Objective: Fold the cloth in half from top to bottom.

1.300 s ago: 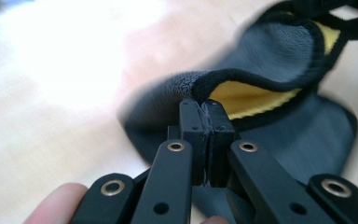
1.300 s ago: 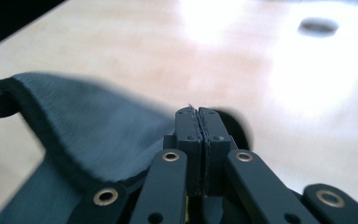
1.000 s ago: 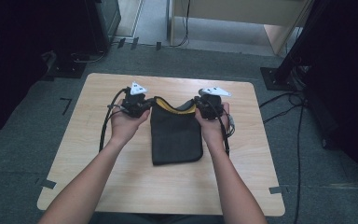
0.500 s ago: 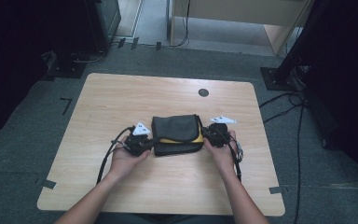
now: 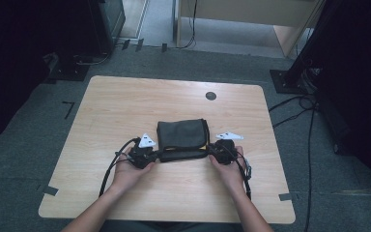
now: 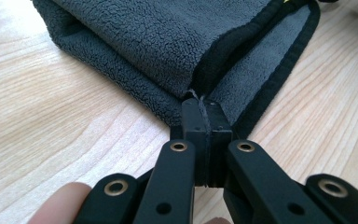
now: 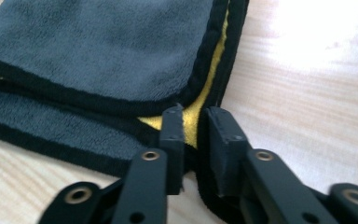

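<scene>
Right now the folded dark towel [image 5: 182, 137] lies flat on the wooden table [image 5: 125, 106], near the person's edge, with its yellow lining showing at one corner. Each near corner is pinched: the left gripper [image 6: 204, 119] has its jaws pressed tight together on the black hem, while the right gripper [image 7: 192, 122] clamps the hem with a sliver of yellow between its jaws. I'd worry about that looser right hold; any uneven pull could slip the corner free and skew the fold.
</scene>
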`<control>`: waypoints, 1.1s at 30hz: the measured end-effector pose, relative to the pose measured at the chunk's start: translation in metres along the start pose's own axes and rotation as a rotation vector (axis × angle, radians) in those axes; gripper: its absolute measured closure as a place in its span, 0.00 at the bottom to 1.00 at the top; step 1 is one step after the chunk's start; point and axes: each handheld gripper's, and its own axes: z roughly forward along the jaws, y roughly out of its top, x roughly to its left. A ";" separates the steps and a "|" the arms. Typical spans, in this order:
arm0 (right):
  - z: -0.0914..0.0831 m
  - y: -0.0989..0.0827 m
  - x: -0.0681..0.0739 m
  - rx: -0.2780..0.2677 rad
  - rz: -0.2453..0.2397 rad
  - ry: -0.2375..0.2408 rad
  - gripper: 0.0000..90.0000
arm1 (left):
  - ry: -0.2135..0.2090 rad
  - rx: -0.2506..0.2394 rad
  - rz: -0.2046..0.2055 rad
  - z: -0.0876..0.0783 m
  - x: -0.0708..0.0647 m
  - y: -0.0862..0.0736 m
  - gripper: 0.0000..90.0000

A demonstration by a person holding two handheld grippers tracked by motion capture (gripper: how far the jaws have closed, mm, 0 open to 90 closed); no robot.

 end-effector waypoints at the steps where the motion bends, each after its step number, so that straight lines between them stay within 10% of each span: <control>1: -0.002 -0.002 0.003 0.005 0.007 0.006 0.90 | -0.003 0.002 0.002 -0.001 0.000 -0.001 1.00; 8: -0.021 -0.017 0.014 0.025 -0.013 0.039 0.84 | -0.008 -0.018 -0.021 -0.013 0.009 -0.007 1.00; 13: -0.035 -0.009 0.010 -0.125 0.027 -0.010 0.77 | -0.001 -0.090 -0.049 -0.017 0.007 -0.002 0.77; 17: -0.024 0.001 0.017 -0.099 0.019 0.014 0.74 | 0.065 -0.056 0.001 -0.005 -0.004 0.006 0.72; 22: 0.003 0.004 0.014 -0.033 0.121 0.015 0.71 | 0.128 -0.042 0.006 0.004 -0.011 0.010 0.86; 26: 0.005 0.002 0.016 -0.054 0.107 -0.010 0.95 | 0.145 -0.042 0.037 0.003 -0.012 0.010 0.97; 33: -0.026 0.011 0.022 -0.118 0.062 0.016 0.99 | 0.164 -0.079 0.114 -0.022 -0.026 0.014 0.98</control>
